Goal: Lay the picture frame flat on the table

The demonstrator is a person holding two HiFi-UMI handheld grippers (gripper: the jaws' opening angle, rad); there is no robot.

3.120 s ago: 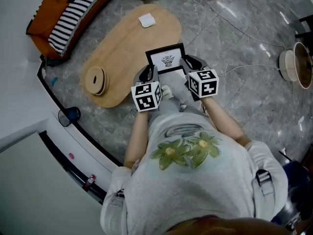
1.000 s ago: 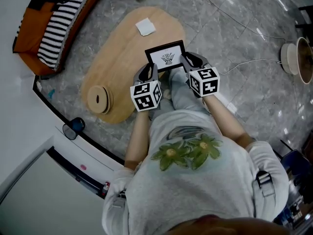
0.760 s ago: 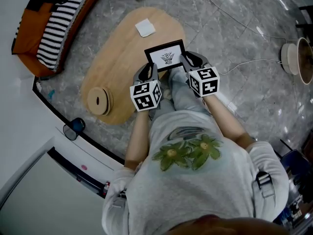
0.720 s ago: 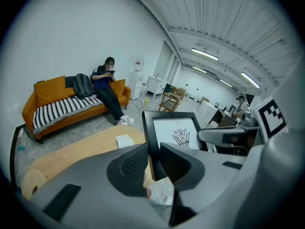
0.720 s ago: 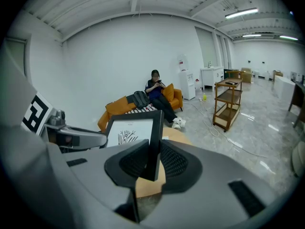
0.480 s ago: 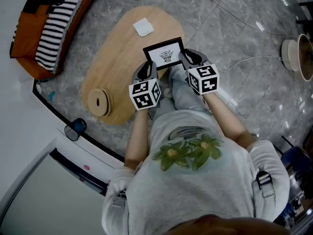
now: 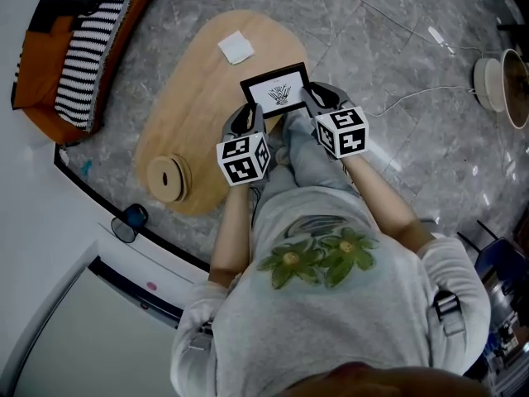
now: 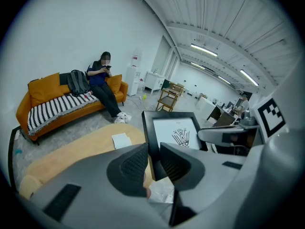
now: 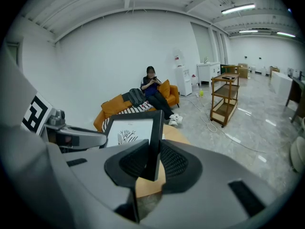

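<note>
Wooden table [image 7: 192,110] | left gripper [image 7: 248,118] jaws grip picture frame [image 7: 277,93] | right gripper [image 7: 314,99] jaws too

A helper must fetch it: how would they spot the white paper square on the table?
Look at the oval light-wood table on the grey marble floor. Beyond the black picture frame, the white paper square lies flat: white and square, unlike the round wooden disc.

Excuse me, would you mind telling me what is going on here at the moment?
A person grips a black picture frame with two hand-held tools: the left tool is clamped on its left edge, the right tool on its right edge. The frame is held upright over the near edge of the wooden table, not yet laid flat. A small white paper lies farther along the tabletop.
</note>
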